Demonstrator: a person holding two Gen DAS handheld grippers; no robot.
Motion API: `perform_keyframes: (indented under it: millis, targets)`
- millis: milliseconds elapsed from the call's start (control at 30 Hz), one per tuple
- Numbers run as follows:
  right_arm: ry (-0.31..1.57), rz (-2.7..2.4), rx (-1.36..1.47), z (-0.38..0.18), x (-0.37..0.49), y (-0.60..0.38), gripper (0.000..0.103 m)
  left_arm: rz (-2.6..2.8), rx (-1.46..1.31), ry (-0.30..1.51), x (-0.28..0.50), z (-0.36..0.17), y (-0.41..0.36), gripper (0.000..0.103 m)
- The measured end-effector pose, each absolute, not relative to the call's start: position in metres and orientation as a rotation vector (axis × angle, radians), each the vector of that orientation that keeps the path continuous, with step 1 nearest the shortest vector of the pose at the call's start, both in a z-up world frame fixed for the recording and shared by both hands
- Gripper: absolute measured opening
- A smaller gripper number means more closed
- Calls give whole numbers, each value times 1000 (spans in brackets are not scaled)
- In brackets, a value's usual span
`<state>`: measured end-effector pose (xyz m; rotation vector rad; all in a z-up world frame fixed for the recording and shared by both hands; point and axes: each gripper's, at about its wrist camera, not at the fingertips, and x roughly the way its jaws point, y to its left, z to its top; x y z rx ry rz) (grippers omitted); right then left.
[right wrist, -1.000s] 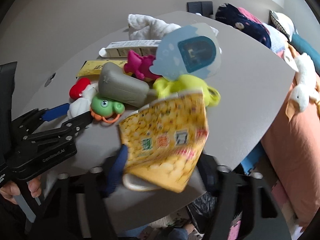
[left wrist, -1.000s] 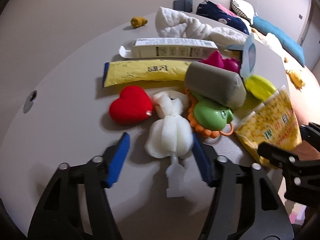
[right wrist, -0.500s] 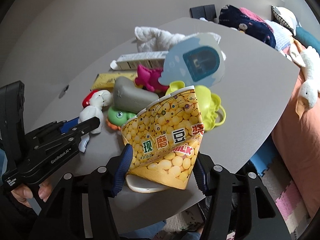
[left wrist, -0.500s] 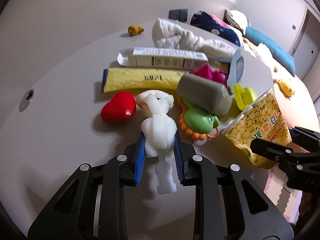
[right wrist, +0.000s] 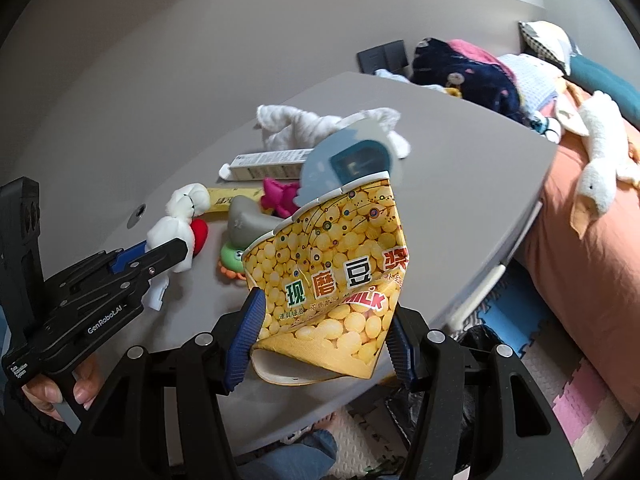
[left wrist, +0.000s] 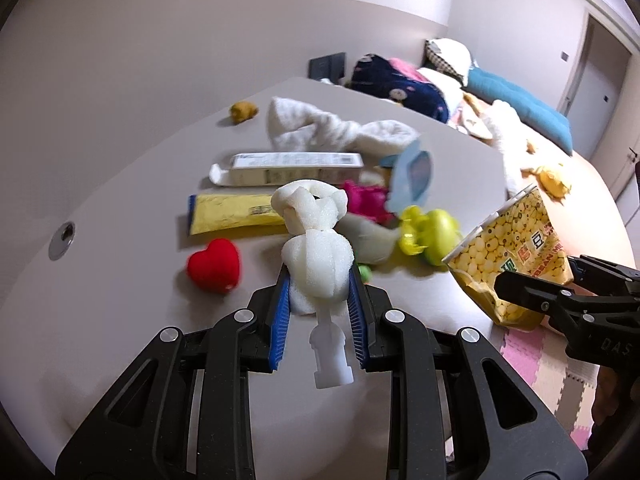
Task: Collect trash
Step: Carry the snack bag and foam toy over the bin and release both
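While both claws hang above the grey worktop (left wrist: 120, 208), each is clenched on a piece of trash. Left claw (left wrist: 319, 280): its blue pads squeeze the lower bulge of a white foam brush head (left wrist: 316, 256), whose knotted top sticks out beyond the fingertips and whose plastic stem points back between the fingers. Right claw (right wrist: 326, 320): it grips the crushed base of a yellow paper soy-milk cup (right wrist: 332, 264), mouth tilted away; what is inside the cup cannot be seen. Below them on the worktop lie a red heart (left wrist: 214, 266), a yellow packet (left wrist: 232, 214), a long white carton (left wrist: 288, 164) and a white towel (left wrist: 320, 126).
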<state>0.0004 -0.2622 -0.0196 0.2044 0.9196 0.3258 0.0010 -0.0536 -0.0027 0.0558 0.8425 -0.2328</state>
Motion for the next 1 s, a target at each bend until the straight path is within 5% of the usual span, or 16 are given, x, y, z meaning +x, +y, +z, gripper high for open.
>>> perform_keyframes:
  millis: [1000]
  targets:
    - [882,8,318,-17,-80,-411,59,-644,208,853,-35,-7,-226,26]
